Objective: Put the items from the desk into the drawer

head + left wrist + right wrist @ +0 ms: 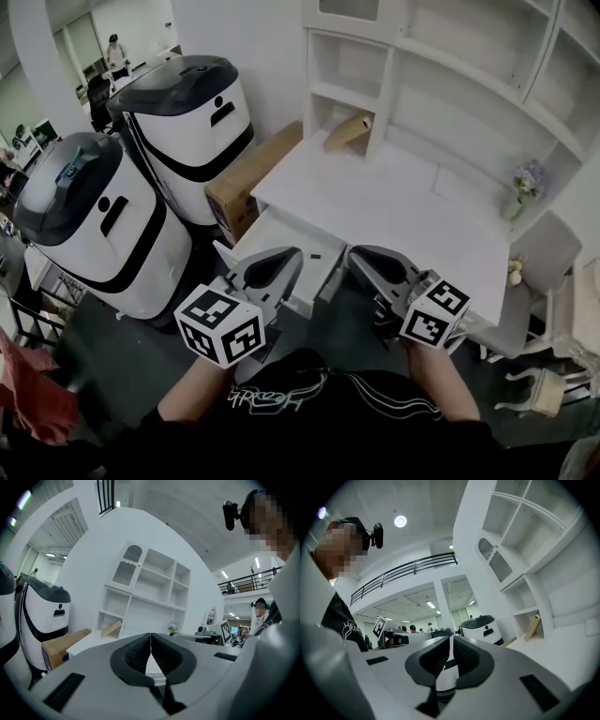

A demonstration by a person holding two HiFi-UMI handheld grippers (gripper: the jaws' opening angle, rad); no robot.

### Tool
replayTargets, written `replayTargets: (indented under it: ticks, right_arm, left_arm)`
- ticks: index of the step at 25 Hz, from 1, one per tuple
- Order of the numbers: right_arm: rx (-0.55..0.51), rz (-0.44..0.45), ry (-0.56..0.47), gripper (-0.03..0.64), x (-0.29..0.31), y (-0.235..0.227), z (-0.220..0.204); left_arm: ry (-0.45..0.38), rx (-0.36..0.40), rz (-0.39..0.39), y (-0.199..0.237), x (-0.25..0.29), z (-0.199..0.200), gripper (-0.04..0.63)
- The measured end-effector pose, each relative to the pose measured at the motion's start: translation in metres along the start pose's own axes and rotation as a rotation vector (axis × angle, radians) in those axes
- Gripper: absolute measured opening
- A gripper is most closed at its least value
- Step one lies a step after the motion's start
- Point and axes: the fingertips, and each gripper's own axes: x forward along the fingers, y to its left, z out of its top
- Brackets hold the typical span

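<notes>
In the head view a white desk [394, 202] with a shelf hutch stands ahead, and a white drawer [292, 234] is pulled out under its left front edge. A tan cardboard-coloured piece [349, 129] leans in a low shelf cubby; it also shows in the left gripper view [111, 629] and the right gripper view [533, 627]. My left gripper [286, 255] [150, 639] hovers over the drawer's front, shut and empty. My right gripper [361, 255] [451, 644] is held beside it in front of the desk edge, also shut with nothing between its pads.
Two large white-and-black machines [183, 112] [89, 225] stand left of the desk, with a cardboard box [246, 180] between them and it. A small vase of flowers [525, 187] sits at the desk's right end. A white chair [548, 258] stands to the right.
</notes>
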Motion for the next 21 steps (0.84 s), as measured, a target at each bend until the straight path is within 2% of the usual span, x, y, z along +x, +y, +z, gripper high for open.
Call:
replayTargets:
  ticks: [21]
  right_arm:
    - [0.025, -0.013, 0.038, 0.057, -0.029, 0.021, -0.006]
  left_arm:
    - [-0.016, -0.011, 0.004, -0.032, -0.014, -0.004, 0.021]
